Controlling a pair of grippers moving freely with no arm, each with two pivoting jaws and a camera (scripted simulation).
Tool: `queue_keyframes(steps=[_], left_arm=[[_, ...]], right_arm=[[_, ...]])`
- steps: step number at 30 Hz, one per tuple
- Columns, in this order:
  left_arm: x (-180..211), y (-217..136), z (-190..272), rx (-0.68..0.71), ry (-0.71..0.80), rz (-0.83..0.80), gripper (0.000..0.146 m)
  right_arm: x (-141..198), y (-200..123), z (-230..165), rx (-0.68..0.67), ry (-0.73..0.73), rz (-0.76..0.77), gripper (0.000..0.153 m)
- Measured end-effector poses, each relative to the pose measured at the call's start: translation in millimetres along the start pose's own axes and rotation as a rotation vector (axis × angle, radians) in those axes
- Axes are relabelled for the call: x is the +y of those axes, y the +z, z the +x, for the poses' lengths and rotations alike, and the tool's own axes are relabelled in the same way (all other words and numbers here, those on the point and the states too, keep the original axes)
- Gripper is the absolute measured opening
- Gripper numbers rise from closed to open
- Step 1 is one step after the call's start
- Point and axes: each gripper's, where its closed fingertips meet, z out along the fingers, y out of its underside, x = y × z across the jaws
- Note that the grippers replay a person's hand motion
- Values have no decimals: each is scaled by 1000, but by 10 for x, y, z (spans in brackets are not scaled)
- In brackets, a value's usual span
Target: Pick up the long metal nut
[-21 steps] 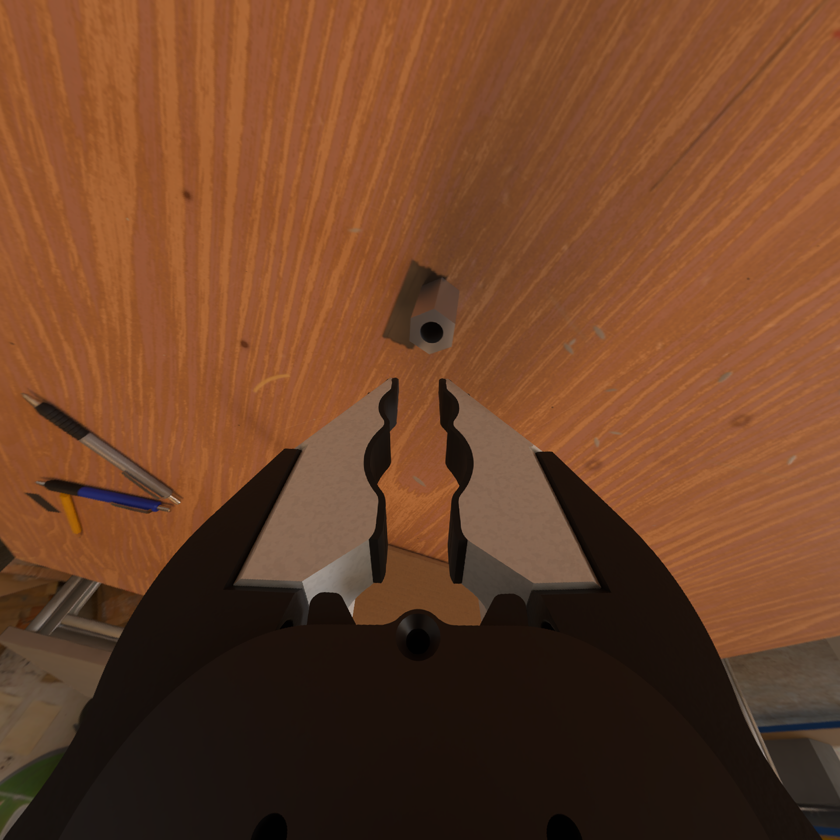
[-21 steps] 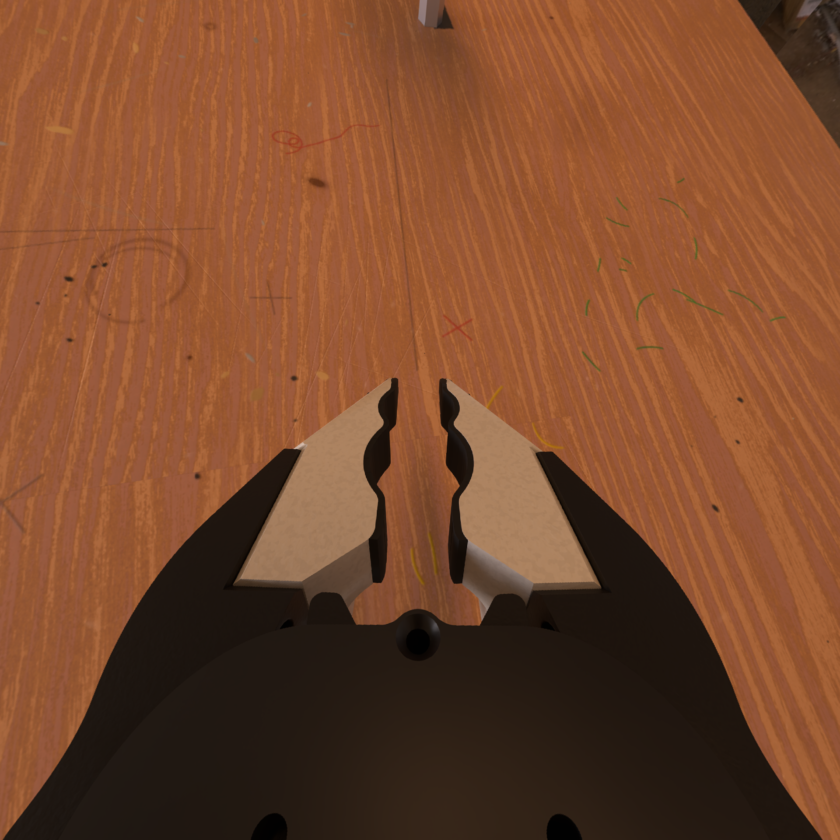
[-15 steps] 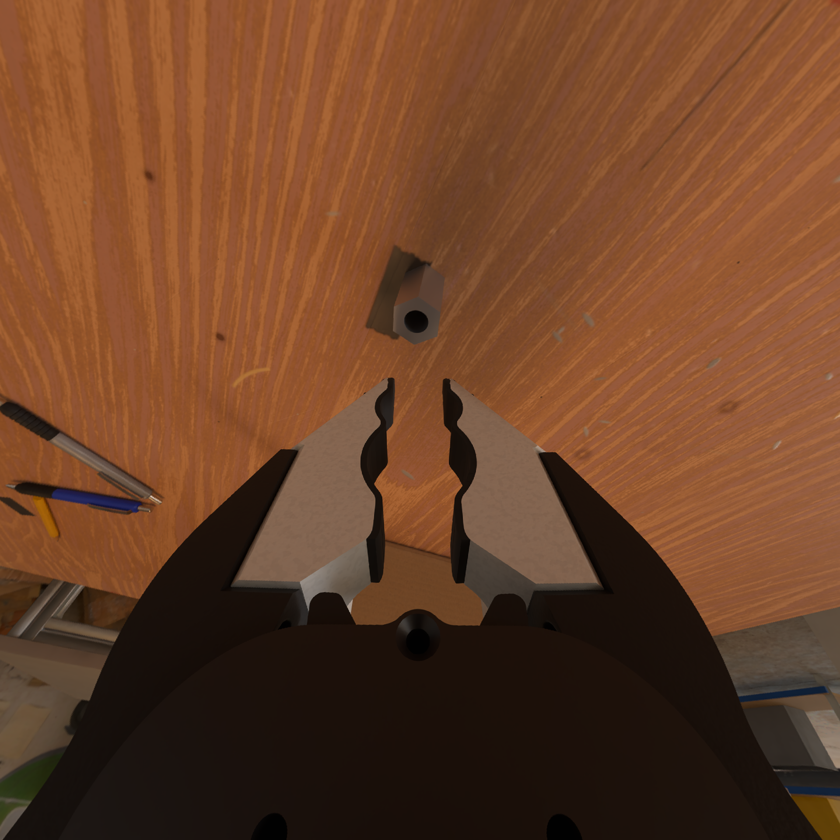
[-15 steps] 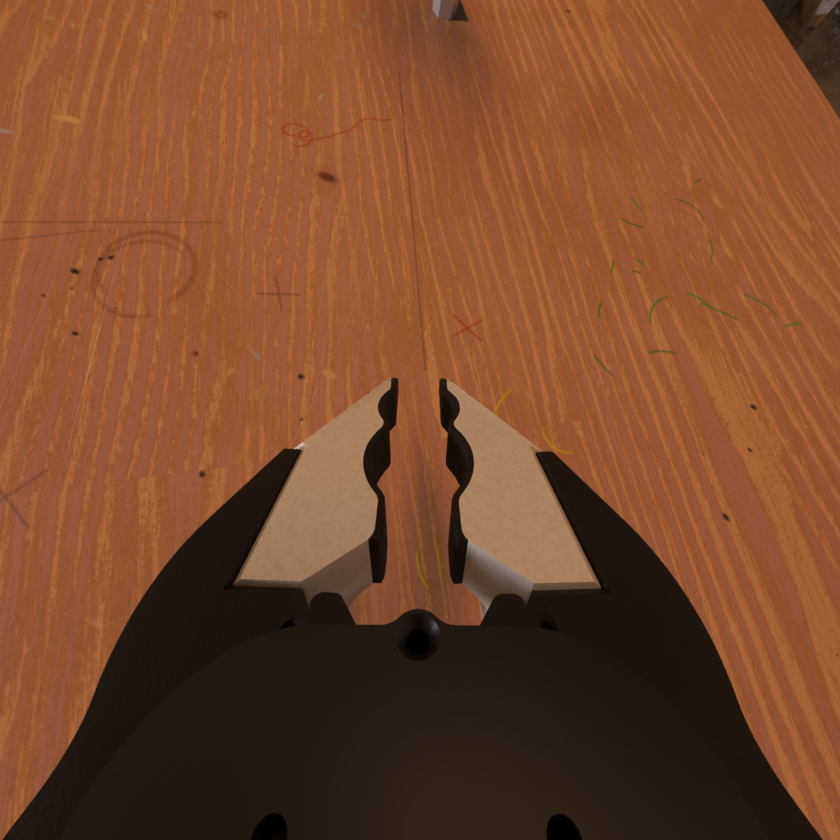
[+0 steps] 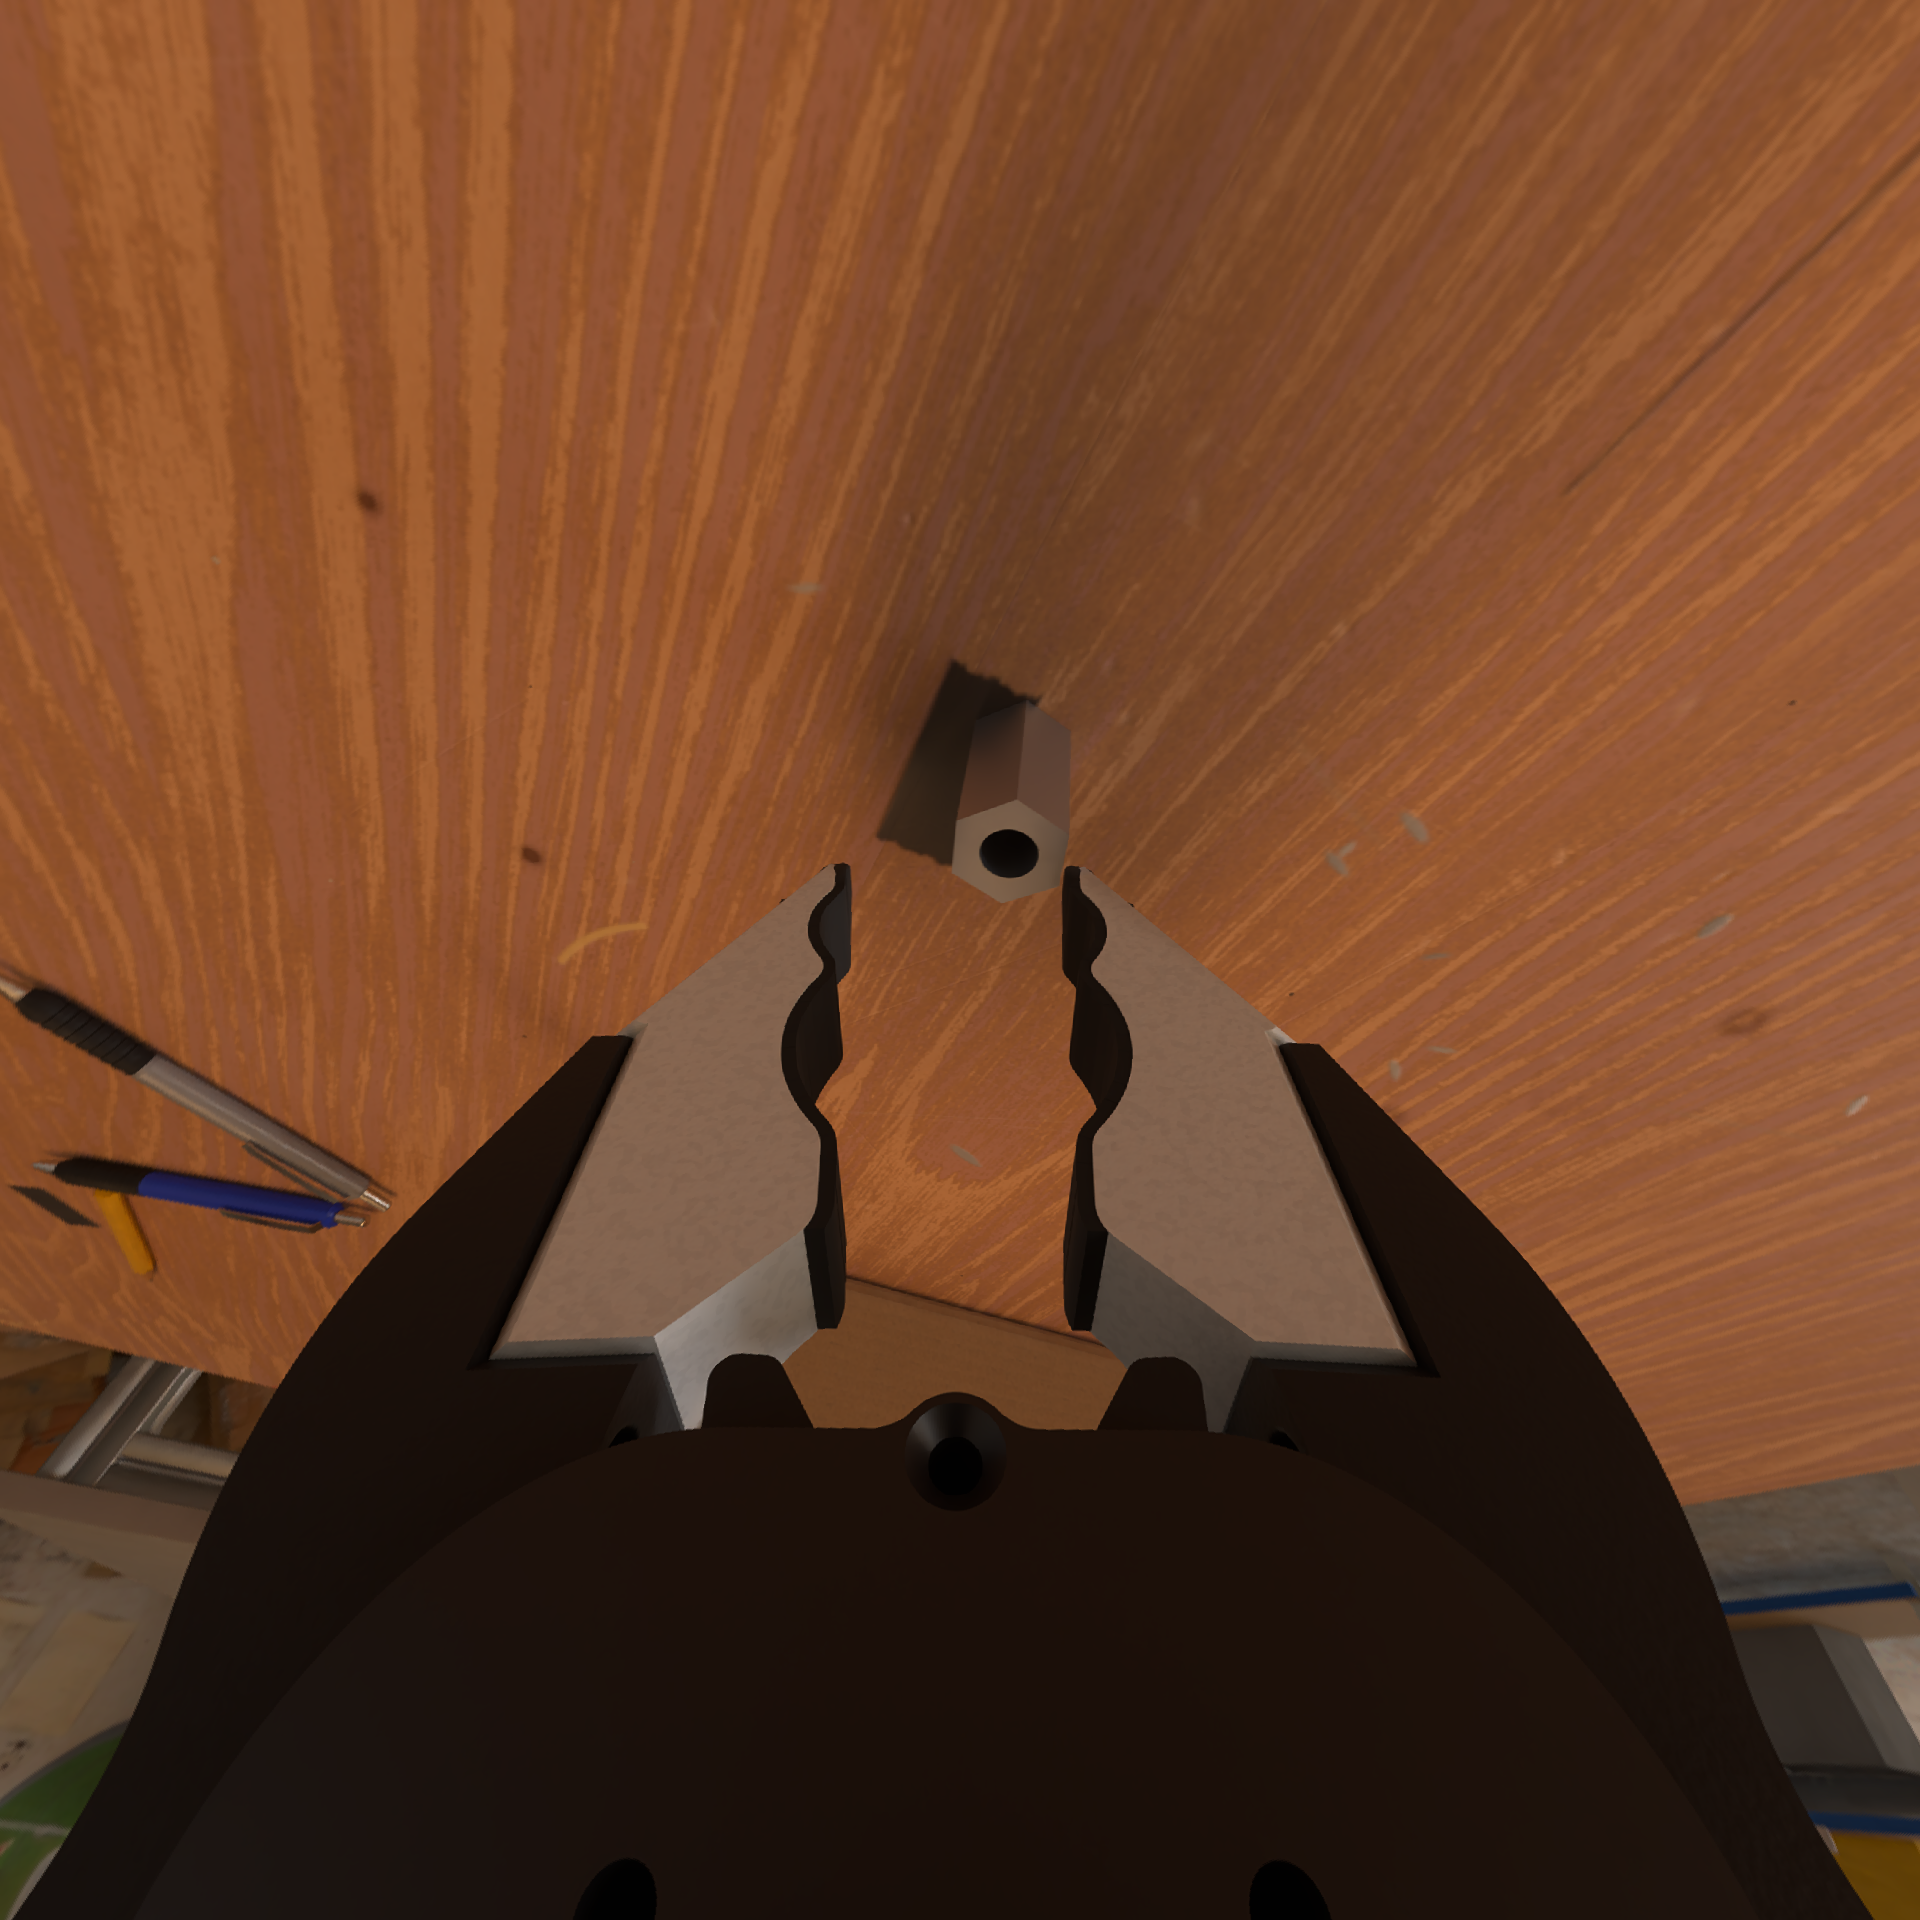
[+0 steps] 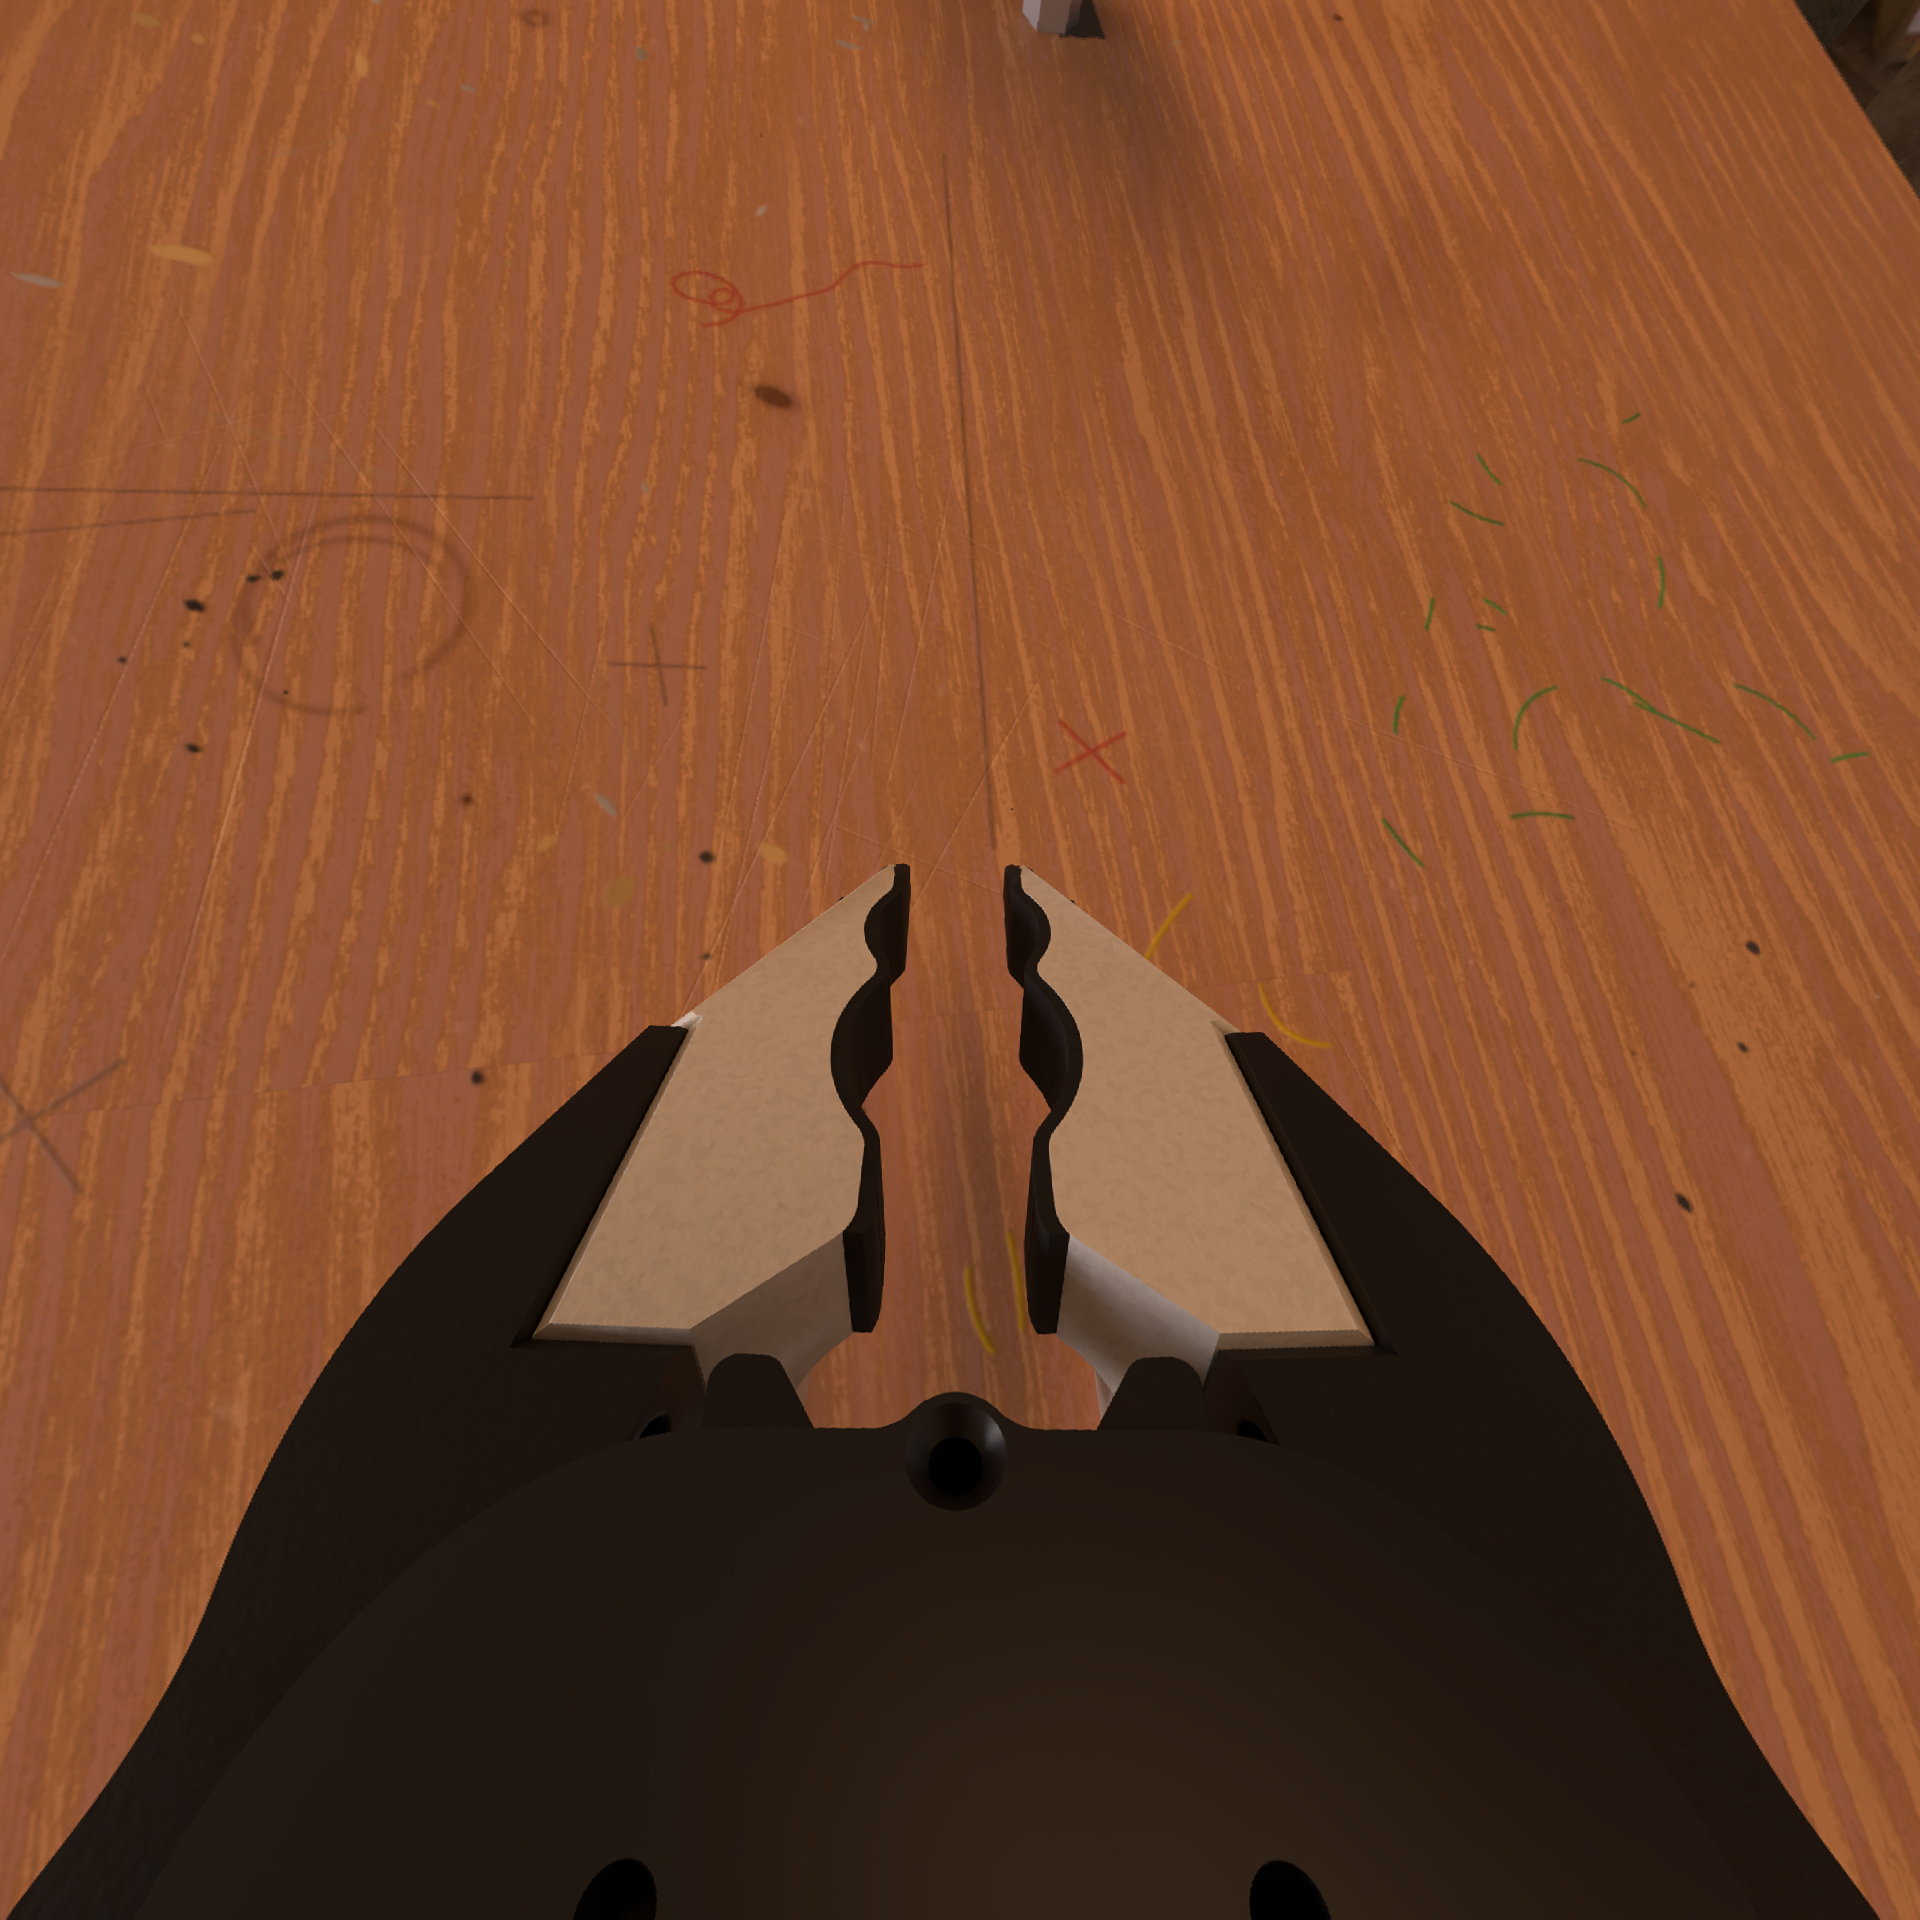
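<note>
Bench (image 5: 1351,416): we see orange wood grain.
Nut (image 5: 1013,805): standing upright just ahead of our left claw (image 5: 956,883).
Pens (image 5: 208,1122): two, far left.

My table (image 5: 1351,416) is orange wood, streaked with paler grain; the long metal nut (image 5: 1013,805) is dull grey; one pen (image 5: 208,1195) is blue and black.

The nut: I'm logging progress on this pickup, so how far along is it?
Done: the left gripper is open and lined up just short of the nut. In hand: nothing; the nut stands on the table, just beyond the fingertips. Left: move in, close, lift. The right gripper holds nothing, far from the nut.
</note>
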Motion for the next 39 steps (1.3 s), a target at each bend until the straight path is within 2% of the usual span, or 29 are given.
queue_keyframes(steps=[6,17,21,24,28,31,39], left_arm=[[-24,3,76,50,26,-24,21],[0,-36,67,31,62,-39,20],[13,-244,103,-5,61,-2,20],[-44,-557,200,-52,77,65,20],[-279,-1017,629,-68,173,200,20],[-474,-1234,1088,-70,287,260,20],[-1078,-1378,2219,-45,553,361,20]], right_arm=[[5,12,-18,-8,-4,-4,18],[-11,2,-29,-9,-9,1,18],[-10,14,-43,-14,-13,-3,18],[-13,13,-45,-13,-14,-3,18],[-21,11,-53,-13,-19,-3,18],[-40,4,-67,-13,-25,1,18],[-70,4,-109,-17,-42,3,18]])
